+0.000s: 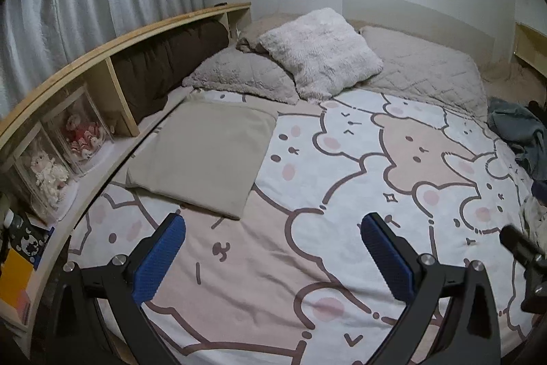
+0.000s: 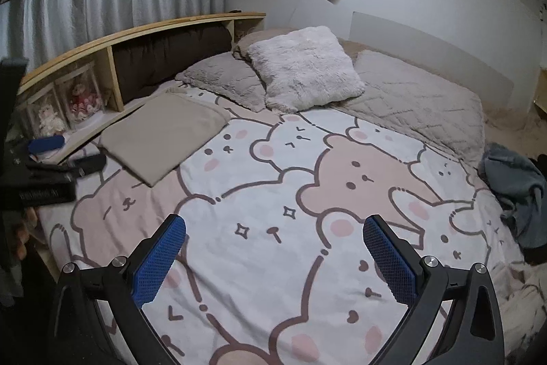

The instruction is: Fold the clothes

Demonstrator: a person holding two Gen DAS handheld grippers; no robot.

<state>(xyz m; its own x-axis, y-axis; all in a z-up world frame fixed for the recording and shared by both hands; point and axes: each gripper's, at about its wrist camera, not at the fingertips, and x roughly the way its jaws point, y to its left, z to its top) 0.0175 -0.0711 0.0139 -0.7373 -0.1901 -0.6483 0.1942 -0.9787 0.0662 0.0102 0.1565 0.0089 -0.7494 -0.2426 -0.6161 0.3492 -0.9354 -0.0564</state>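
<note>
Left tool (image 1: 273,248) and right tool (image 2: 274,250) wide open, empty, above bare bedspread (image 2: 273,180), folded beige cloth (image 1: 205,156) at left edge.

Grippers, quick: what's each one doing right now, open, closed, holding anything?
Left gripper: open, holding nothing, above the bear-print bedspread.
Right gripper: open, holding nothing, above the same bedspread.

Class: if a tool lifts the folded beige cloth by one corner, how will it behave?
The folded beige cloth would probably droop and unfold, since it lies in soft, loose layers. It looks thin, so likely light. Nothing suggests that it would roll.
</note>
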